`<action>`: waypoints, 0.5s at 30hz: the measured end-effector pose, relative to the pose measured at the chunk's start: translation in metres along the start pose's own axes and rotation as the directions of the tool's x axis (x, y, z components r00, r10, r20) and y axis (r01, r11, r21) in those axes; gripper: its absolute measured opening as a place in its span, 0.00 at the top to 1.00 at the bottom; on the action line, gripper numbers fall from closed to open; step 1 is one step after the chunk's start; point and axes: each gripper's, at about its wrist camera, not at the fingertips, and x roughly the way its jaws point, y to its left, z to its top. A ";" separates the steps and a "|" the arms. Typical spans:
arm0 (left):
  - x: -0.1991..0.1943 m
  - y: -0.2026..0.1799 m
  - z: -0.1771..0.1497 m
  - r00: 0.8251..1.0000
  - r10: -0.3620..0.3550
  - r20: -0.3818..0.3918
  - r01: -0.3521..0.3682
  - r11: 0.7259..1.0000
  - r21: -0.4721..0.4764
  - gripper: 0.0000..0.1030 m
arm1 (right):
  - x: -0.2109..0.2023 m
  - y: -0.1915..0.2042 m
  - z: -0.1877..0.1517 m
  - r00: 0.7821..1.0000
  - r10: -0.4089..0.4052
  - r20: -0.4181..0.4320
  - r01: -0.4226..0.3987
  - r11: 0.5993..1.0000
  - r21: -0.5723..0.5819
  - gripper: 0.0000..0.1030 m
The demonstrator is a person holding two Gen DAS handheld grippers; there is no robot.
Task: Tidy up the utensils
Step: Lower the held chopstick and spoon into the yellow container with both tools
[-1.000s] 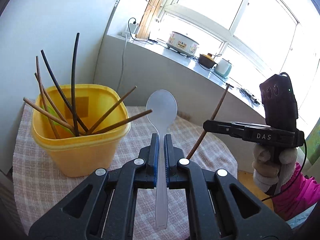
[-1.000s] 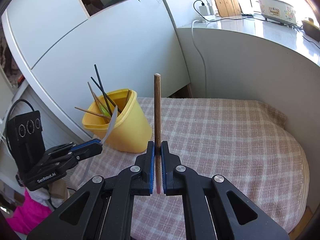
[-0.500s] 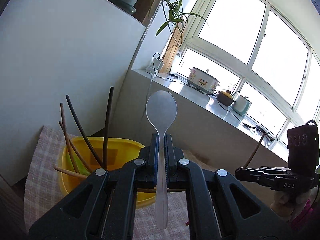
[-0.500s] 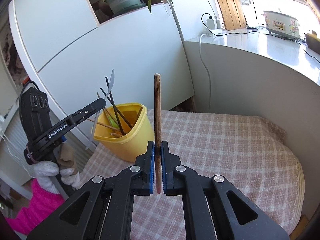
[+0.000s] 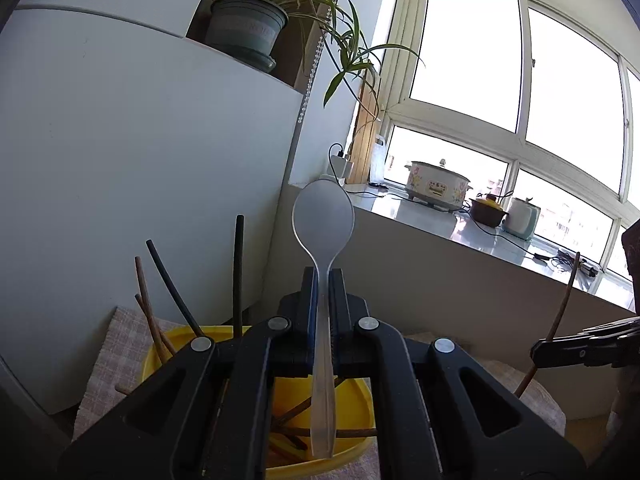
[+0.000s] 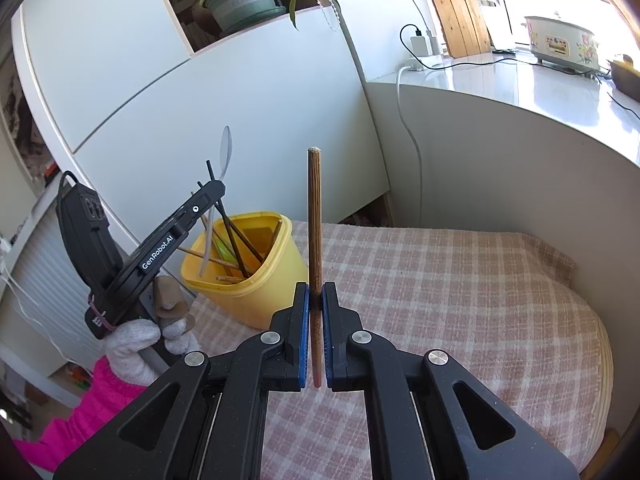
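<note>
your left tool clamps the translucent plastic spoon at mid-handle, bowl up, handle tip hanging over the yellow plastic tub of chopsticks. your right tool pinches the brown wooden chopstick near its lower end, over the checked tabletop. both appear light, stiff and slick; hold them mid-shaft.

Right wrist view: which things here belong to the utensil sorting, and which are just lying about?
Job:
yellow tub of chopsticks
clear plastic spoon in left tongs
wooden chopstick in right tongs

Lying about:
potted plant
slow cooker
charger
</note>
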 end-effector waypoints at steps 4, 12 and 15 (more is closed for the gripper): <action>0.004 0.000 -0.008 1.000 0.024 0.002 -0.024 1.000 0.014 0.97 | -0.004 0.003 0.005 1.000 0.004 0.013 -0.004 1.000 -0.006 0.96; 0.007 0.004 -0.018 0.999 0.047 0.008 -0.047 0.999 0.019 0.97 | -0.019 0.021 0.031 0.996 0.021 0.085 -0.017 0.999 -0.047 0.96; 0.006 0.007 -0.020 0.999 0.043 0.004 -0.043 0.999 0.011 0.97 | -0.025 0.030 0.044 0.992 0.027 0.126 -0.019 0.998 -0.065 0.96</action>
